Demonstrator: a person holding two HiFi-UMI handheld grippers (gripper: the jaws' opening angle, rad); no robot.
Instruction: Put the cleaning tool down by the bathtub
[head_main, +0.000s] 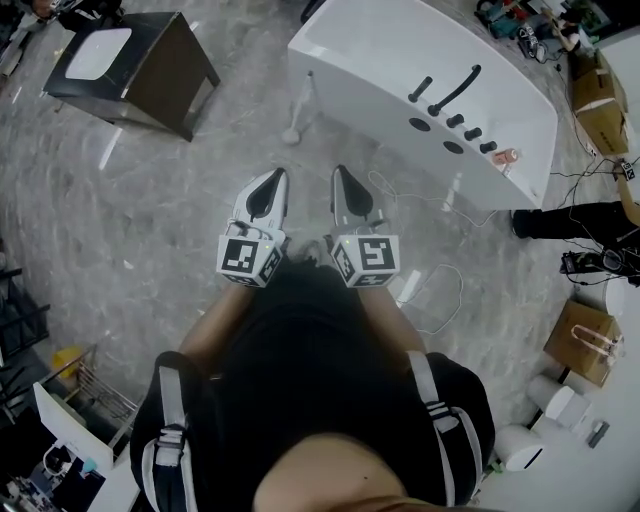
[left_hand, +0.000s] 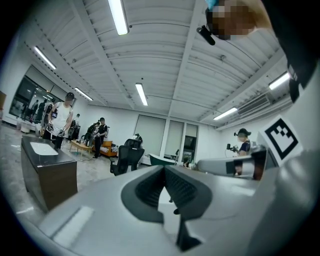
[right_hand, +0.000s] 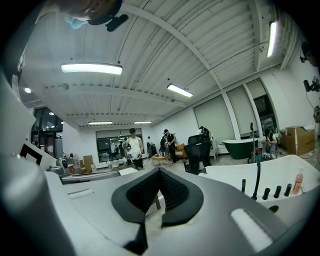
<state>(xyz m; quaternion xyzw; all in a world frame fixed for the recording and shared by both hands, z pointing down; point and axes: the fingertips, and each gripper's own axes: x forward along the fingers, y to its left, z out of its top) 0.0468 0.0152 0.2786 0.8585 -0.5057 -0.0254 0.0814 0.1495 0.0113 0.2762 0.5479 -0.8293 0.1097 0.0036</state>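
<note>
White and glossy, the bathtub (head_main: 420, 70) fills the upper right of the head view, its hollow showing as plain white. On its near rim stand a black faucet (head_main: 455, 90) and a row of black knobs, with a small pinkish bottle (head_main: 507, 157) at the end of that row. The cleaning tool (head_main: 299, 112), a pale-handled stick with a rounded foot, leans against the tub's left end, its foot on the grey marbled floor (head_main: 150, 230) just beside the tub and well apart from both grippers. The left gripper (head_main: 274, 176) and the right gripper (head_main: 340, 172) are held side by side near the person's body, pointing toward the tub. Each gripper view shows its jaws pressed together with nothing between them. At upper left a dark cabinet (head_main: 165, 70) carries a white sink basin (head_main: 98, 52) sunk into its top. At the right edge, a cardboard box (head_main: 580, 345) sits on the floor with a pale item on it, too small to tell.
</note>
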